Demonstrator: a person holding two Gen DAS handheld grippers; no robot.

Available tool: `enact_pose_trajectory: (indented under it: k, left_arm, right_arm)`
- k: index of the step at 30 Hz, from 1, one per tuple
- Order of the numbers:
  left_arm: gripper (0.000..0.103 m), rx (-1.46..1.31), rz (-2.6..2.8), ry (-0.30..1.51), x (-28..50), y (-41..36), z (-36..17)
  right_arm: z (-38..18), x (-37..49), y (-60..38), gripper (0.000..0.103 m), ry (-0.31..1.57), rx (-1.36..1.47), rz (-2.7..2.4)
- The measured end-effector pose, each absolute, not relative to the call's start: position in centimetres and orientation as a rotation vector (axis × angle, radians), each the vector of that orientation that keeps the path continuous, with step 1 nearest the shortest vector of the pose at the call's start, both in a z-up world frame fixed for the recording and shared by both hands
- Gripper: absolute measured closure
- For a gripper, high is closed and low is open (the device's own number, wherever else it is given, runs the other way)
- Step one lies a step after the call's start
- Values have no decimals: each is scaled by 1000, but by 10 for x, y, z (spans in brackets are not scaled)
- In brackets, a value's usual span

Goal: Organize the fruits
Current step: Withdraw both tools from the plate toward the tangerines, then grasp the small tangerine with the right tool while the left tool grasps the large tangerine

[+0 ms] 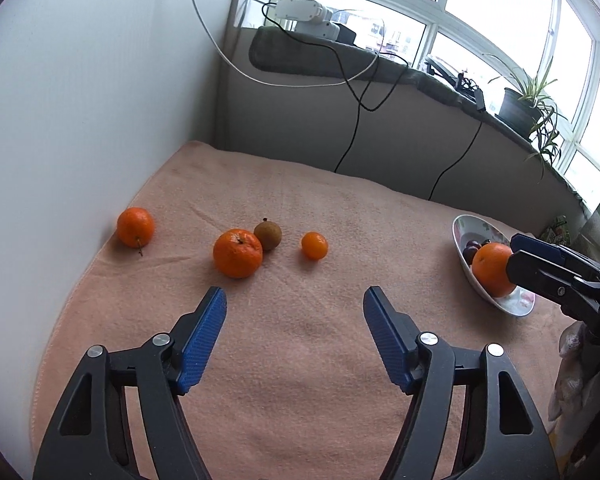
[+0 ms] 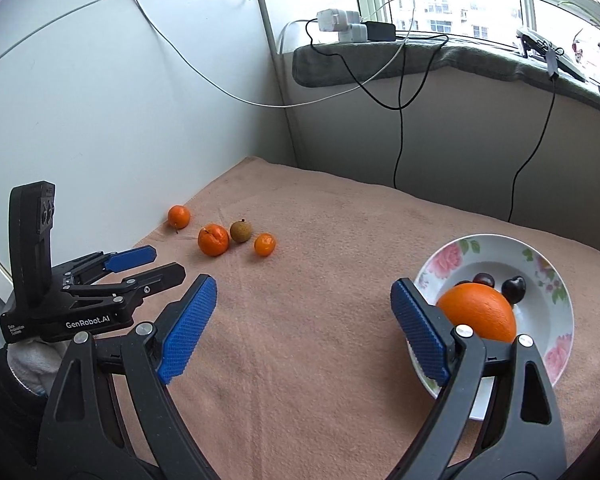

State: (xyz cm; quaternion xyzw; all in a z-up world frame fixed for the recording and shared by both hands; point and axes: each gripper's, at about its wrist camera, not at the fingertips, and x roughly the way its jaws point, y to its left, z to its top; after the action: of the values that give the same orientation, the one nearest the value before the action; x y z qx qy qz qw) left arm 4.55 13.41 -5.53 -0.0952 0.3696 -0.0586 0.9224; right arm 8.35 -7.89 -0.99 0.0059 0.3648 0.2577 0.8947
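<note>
On the pink cloth lie a mandarin with a stem (image 1: 135, 227) (image 2: 179, 216) by the left wall, a larger mandarin (image 1: 237, 253) (image 2: 213, 240), a brown round fruit (image 1: 267, 234) (image 2: 241, 231) touching it, and a small mandarin (image 1: 314, 245) (image 2: 265, 244). A floral plate (image 1: 516, 306) (image 2: 548, 320) at the right holds a big orange (image 1: 493, 269) (image 2: 478, 316) and dark cherries (image 2: 514, 289). My left gripper (image 1: 295, 300) (image 2: 160, 264) is open and empty, short of the fruit group. My right gripper (image 2: 304, 292) (image 1: 514, 250) is open and empty, its right finger beside the orange.
A white panel (image 2: 100, 112) walls the left side. A grey ledge (image 2: 420, 60) at the back carries chargers, cables and a potted plant (image 1: 528, 100). Black cables (image 1: 352, 136) hang down to the cloth's far edge.
</note>
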Motion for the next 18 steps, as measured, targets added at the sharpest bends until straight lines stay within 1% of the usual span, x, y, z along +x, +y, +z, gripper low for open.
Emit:
enact_pose_trajectory:
  k: [2, 3, 4, 5, 7, 9, 10, 12, 18]
  left_arm:
    - [36, -209, -114, 767, 49, 140, -59]
    - [36, -221, -110, 772, 51, 144, -61]
    - [37, -230, -109, 779, 53, 146, -64]
    - [37, -232, -110, 786, 55, 148, -66]
    - [44, -228, -106, 794, 59, 151, -69]
    - [47, -232, -108, 801, 65, 154, -71]
    - [50, -235, -106, 805, 67, 156, -73]
    - [50, -235, -101, 813, 73, 159, -77]
    - [54, -231, -91, 834, 87, 162, -86]
  right_arm:
    - [-11, 88, -70, 14, 760, 2, 546]
    - [-13, 90, -65, 20, 767, -6, 552]
    - [-14, 93, -60, 24, 776, -12, 560]
    - [-16, 97, -56, 24, 783, -13, 565]
    - [-21, 104, -48, 24, 804, -12, 571]
    - [-26, 111, -41, 26, 823, -2, 579]
    - [-29, 115, -38, 32, 833, -1, 581]
    - [-34, 123, -31, 38, 852, -2, 583]
    - [-54, 143, -8, 39, 908, 8, 589]
